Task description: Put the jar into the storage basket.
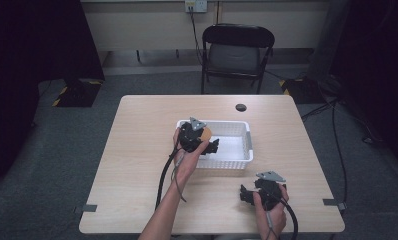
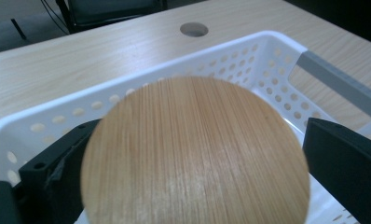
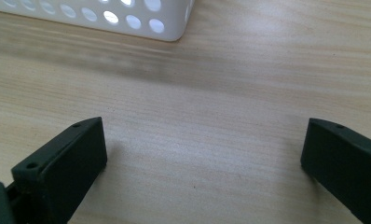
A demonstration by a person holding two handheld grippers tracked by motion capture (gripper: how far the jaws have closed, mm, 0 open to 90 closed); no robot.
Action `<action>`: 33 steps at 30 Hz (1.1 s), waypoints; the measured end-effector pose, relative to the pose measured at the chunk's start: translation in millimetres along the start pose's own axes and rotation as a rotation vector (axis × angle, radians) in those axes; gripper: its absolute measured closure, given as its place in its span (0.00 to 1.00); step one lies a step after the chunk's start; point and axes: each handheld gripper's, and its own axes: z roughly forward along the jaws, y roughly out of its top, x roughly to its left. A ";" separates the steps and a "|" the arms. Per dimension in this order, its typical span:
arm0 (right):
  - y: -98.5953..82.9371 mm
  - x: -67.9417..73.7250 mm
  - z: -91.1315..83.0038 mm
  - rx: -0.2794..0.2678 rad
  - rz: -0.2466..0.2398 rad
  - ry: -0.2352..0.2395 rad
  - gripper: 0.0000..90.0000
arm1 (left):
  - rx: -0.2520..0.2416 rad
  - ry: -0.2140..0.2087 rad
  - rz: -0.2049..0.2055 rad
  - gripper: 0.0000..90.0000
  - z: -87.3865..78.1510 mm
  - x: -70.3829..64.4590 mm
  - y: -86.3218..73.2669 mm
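A round wooden disc (image 2: 195, 149) with a fine straight grain sits between the jaws of my left gripper (image 2: 195, 135), which is shut on its edges. In the high view the left gripper (image 1: 201, 141) holds the disc (image 1: 206, 133) over the left end of a white perforated basket (image 1: 232, 123), whose rim (image 2: 127, 88) runs behind the disc. My right gripper (image 1: 247, 194) rests low on the table near the front right, in front of the basket. Its jaws stand wide open over bare wood (image 3: 204, 140) with nothing between them.
The basket's near corner (image 3: 141, 23) lies just beyond the right gripper. A dark round hole (image 1: 241, 107) is set in the light wooden table (image 1: 137, 150) behind the basket. A black folding chair (image 1: 237, 50) stands past the far edge.
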 end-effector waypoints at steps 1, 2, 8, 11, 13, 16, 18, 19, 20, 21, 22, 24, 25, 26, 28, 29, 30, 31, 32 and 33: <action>0.0 0.0 0.0 0.000 0.000 0.000 0.00 | -0.009 0.011 -0.007 0.02 -2.0 0.5 0.8; 0.0 0.0 0.0 0.000 0.000 0.000 0.00 | -0.015 0.016 -0.014 0.02 -4.1 1.5 1.7; 0.0 0.0 0.0 0.000 0.000 0.000 0.00 | -0.046 0.011 -0.039 0.02 -14.8 6.7 4.6; 0.0 0.0 0.0 0.000 0.000 0.000 0.00 | -0.048 0.014 -0.045 0.02 -19.5 9.5 5.2; 0.0 0.0 0.0 0.000 0.000 0.000 0.00 | -0.059 0.015 -0.051 0.02 -23.4 11.2 5.9; 0.0 0.0 0.0 0.000 0.000 0.000 0.00 | -0.070 0.012 -0.061 0.02 -29.1 13.4 7.1; 0.0 0.0 0.0 0.000 0.000 0.000 0.00 | -0.073 0.012 -0.062 0.02 -33.1 14.9 8.3; 0.0 0.0 0.0 0.000 0.000 0.000 0.00 | -0.077 0.018 -0.060 0.02 -36.1 15.7 9.1; 0.0 0.0 0.0 0.000 0.000 0.000 0.00 | -0.081 0.025 -0.061 0.02 -38.0 16.0 9.5; 0.0 0.0 0.0 0.000 0.000 0.000 0.00 | -0.086 0.032 -0.059 0.02 -40.9 16.9 10.1; 0.0 0.0 0.0 0.000 0.000 0.000 0.00 | -0.087 0.032 -0.060 0.02 -43.4 17.7 10.6; 0.0 0.1 0.0 0.000 0.001 0.000 0.00 | -0.098 0.032 -0.063 0.02 -47.9 18.8 11.4; 0.0 0.0 0.0 0.000 0.001 0.000 0.00 | -0.102 0.041 -0.061 0.01 -50.0 19.3 11.8; 0.0 0.0 0.0 0.000 0.000 0.000 0.00 | -0.106 0.046 -0.058 0.01 -51.9 20.0 12.1; 0.0 0.1 0.0 0.000 0.001 0.000 0.00 | -0.104 0.045 -0.061 0.01 -54.3 21.7 12.1; 0.0 0.0 0.0 0.000 0.001 0.000 0.00 | -0.104 0.046 -0.064 0.01 -55.7 23.0 11.7; 0.0 0.0 0.0 0.000 0.000 0.000 0.00 | -0.105 0.046 -0.066 0.01 -56.9 24.1 11.2; 0.0 0.0 0.0 0.000 0.000 0.000 0.00 | -0.107 0.042 -0.073 0.01 -58.7 25.1 10.5; 0.0 0.0 0.0 0.000 0.000 0.000 0.00 | -0.110 0.038 -0.077 0.01 -60.2 25.8 9.9; 0.0 0.0 0.0 0.000 0.000 0.000 0.00 | -0.112 0.034 -0.079 0.01 -61.7 26.5 9.4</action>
